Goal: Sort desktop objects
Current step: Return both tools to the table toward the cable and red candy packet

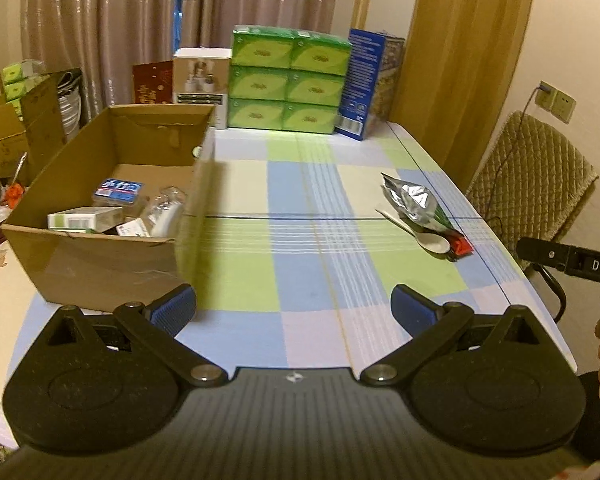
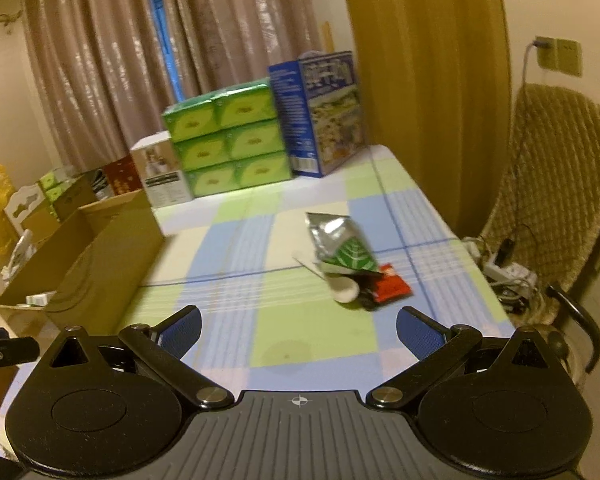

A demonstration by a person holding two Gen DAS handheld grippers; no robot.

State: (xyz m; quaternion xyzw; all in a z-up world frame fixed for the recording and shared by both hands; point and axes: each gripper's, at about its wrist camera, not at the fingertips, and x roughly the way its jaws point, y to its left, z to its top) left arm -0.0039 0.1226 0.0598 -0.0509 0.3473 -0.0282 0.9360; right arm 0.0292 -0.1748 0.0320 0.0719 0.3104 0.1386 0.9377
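I have both the left gripper (image 1: 293,307) and right gripper (image 2: 299,330) spread wide, empty. Right of the cardboard box (image 1: 100,216), the foil bag (image 2: 338,246) overlaps the spoon (image 2: 342,286); grabbing one may drag the other.

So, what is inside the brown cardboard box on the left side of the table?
The cardboard box holds a blue-labelled pack, a white and green carton and a clear plastic bag. Its front wall hides whatever lies lower or nearer.
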